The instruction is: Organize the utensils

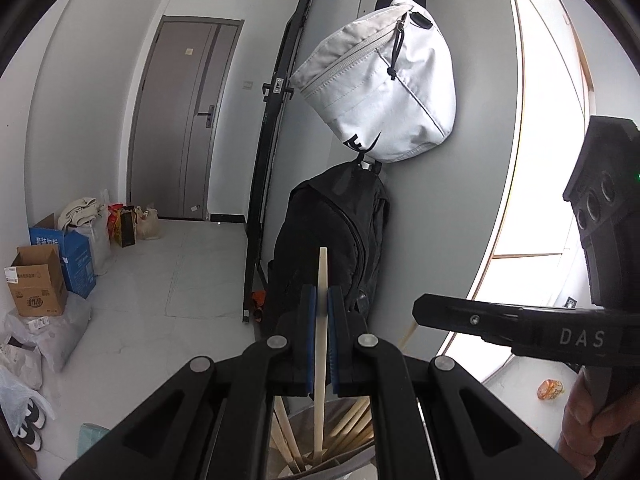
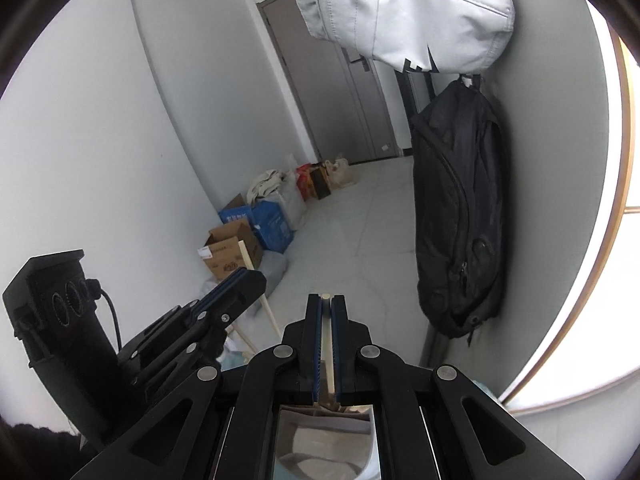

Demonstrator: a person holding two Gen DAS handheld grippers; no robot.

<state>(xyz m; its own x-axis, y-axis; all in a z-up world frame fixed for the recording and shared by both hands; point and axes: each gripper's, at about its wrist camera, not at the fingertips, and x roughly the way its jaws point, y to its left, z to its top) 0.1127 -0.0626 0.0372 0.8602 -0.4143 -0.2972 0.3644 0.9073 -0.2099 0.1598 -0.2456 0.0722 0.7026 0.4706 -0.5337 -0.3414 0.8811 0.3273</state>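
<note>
Grey-walled room, tiled floor, brown door at far end.

Left gripper: fingers clamped on one pale wooden chopstick, stick upright, tip rising above pads, lower end reaching into holder below, where more chopsticks lean.

Right gripper: fingers closed on second chopstick, tip just clear of pads.

Beyond: black backpack against wall, white bag hanging above. Cardboard boxes and bags along far wall.
</note>
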